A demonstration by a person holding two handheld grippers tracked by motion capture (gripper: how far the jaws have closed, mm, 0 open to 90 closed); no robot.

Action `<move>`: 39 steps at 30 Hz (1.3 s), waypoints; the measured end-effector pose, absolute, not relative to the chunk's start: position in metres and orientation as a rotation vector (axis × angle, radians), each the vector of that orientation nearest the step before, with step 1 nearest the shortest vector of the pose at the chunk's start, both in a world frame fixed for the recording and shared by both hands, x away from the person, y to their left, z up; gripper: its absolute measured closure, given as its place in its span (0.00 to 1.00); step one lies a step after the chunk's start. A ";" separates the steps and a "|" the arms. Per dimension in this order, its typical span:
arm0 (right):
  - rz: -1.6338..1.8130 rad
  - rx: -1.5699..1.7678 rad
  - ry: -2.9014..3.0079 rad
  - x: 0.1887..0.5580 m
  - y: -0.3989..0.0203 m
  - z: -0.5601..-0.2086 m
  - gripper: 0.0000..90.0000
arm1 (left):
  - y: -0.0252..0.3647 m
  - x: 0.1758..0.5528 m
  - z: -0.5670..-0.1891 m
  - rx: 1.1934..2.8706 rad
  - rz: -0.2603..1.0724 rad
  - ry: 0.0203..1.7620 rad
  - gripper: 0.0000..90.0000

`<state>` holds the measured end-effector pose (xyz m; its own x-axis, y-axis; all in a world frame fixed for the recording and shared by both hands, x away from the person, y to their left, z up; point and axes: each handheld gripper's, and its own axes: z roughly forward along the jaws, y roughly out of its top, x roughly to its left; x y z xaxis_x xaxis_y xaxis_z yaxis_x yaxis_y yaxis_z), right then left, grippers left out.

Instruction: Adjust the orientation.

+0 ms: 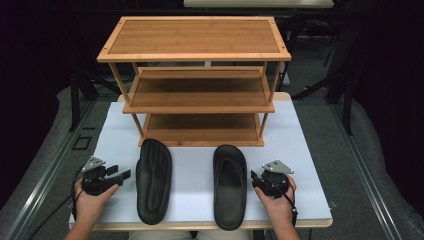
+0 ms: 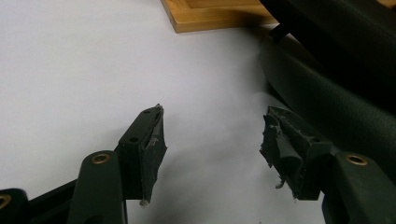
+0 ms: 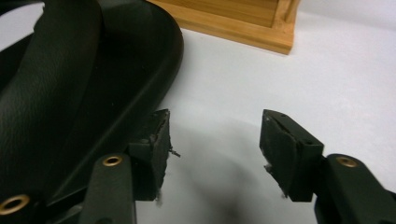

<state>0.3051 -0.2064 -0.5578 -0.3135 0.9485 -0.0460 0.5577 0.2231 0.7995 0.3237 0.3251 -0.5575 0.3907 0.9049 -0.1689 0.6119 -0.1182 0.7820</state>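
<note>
Two black rubber slippers lay side by side on the white tabletop [image 1: 300, 135], just in front of a three-tier bamboo shoe rack [image 1: 195, 80]. The left slipper [image 1: 153, 180] was turned sole-up, its ribbed underside showing; the right slipper [image 1: 229, 185] sat upright with its wide strap facing up. The left claw [image 1: 118, 175] rested on the tabletop just left of the overturned slipper, its jaws spread wide with nothing between them. In the left gripper view the slipper's edge [image 2: 327, 107] lay just beyond the right-hand jaw. The right claw [image 1: 256, 181] sat just right of the upright slipper, also wide open and empty — in its own view the slipper's rim [image 3: 93, 93] lay close against the left-hand jaw; whether they touched could not be told.

The step in hand looked like a first grasp, likely to move the slippers onto the rack. To do it well, each claw should straddle the slipper's side wall squarely and close on the thick rim — not the soft strap. The overturned slipper would probably want flipping before shelving.
</note>
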 end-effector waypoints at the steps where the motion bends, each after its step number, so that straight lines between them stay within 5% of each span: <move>1: 0.940 1.383 1.960 0.305 -0.206 -0.558 0.48 | 0.325 0.324 -0.558 1.828 0.450 1.315 0.43; 30: 1.037 1.349 1.913 0.293 -0.202 -0.553 0.59 | 0.314 0.298 -0.538 1.814 0.528 1.203 0.57; 39: 1.062 1.359 1.835 0.288 -0.208 -0.550 0.60 | 0.308 0.291 -0.533 1.849 0.496 1.193 0.76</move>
